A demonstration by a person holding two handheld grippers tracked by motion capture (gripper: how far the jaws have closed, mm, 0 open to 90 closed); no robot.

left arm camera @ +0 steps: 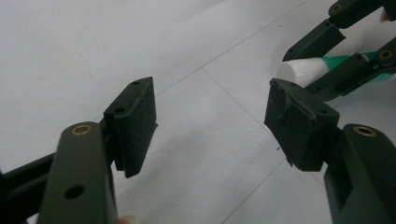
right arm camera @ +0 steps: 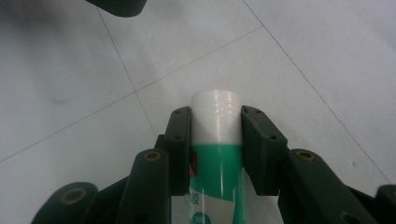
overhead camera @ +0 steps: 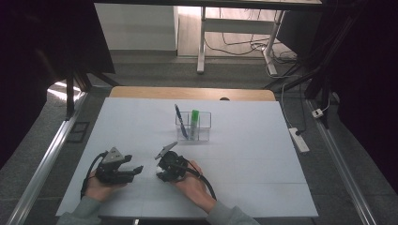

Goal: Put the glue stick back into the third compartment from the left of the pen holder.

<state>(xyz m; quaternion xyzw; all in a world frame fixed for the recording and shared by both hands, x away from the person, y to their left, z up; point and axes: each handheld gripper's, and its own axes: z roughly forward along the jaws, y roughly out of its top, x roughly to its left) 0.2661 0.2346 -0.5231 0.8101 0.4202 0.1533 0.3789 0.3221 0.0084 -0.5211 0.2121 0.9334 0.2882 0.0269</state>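
High view: both claws sit near the counter's (overhead camera: pixel 141 112) near edge, left of its middle. The left claw (overhead camera: pixel 136 169) points toward the right claw (overhead camera: pixel 161 172), close beside it. A clear holder (overhead camera: pixel 199 126) stands mid-counter, well apart, with a blue pen (overhead camera: pixel 180 120) and a green stick (overhead camera: pixel 194 121) upright inside.

Left claw view: left claw (left arm camera: pixel 210 126) released, jaws wide, nothing between them, bare counter beneath. Past its right jaw lies the tube (left arm camera: pixel 310 69), white cap toward this claw, held in the right claw's jaws.

Right claw view: right claw (right arm camera: pixel 215 140) clenched on the tube (right arm camera: pixel 217 154), pads pressing both sides just below the white cap, at the join with the green body. Tube lies along the jaws, cap outward, low over the counter. Small print and a red mark show on the body; too blurred to read, no brand legible.

Judgement: grasp step is complete. The next move likely calls for a lift and carry to the holder, keeping the grip firm so the smooth tube does not slip
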